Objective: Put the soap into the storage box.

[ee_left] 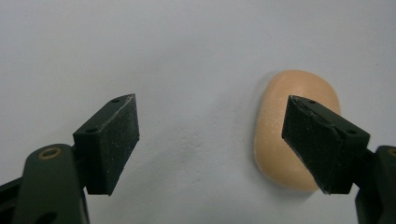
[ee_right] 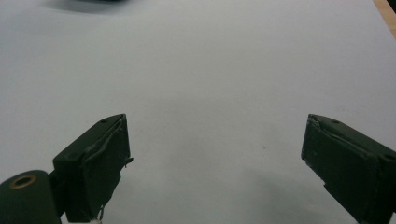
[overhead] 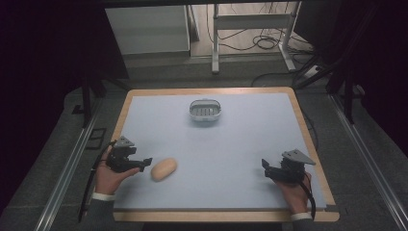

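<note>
Now we see the left tool spread wide just beside a tan oval soap lying on the desk, not gripping it. Our right tool is also spread, well apart, over bare desk.

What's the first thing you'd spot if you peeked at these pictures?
Probably the tan, oval soap-like bar lying on the pale blue mat, near its front left. The left gripper sits right beside it with its jaws wide open, one jaw in front of the bar in the left gripper view. Farther back, near the middle, stands a small white slotted dish, and the right gripper waits open at the front right.
</note>
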The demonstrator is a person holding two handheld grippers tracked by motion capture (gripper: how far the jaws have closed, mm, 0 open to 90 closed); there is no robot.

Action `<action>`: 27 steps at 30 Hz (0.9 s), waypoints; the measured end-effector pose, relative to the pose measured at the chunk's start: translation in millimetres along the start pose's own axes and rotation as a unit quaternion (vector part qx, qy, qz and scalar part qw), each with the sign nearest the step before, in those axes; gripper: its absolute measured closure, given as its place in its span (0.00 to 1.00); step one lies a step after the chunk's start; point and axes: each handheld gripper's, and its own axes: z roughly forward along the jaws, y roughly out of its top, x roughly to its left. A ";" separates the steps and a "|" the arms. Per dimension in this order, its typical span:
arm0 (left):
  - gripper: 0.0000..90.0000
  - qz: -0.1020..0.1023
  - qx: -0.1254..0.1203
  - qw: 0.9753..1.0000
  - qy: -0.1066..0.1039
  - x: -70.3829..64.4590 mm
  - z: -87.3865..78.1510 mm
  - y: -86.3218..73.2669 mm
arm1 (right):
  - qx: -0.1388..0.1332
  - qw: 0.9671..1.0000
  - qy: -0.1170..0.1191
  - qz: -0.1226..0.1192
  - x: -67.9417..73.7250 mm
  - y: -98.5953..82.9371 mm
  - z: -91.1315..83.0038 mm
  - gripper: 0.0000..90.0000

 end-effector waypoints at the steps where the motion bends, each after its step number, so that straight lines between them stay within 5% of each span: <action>1: 0.21 0.008 0.004 1.000 0.000 -1.9 -0.6 2.4 | 0.000 1.000 -0.001 0.000 0.0 0.0 0.0 0.09; 27: 0.19 0.064 0.040 0.997 -0.019 -27.7 0.6 26.5 | 0.001 1.000 -0.002 -0.002 0.5 0.0 0.0 0.09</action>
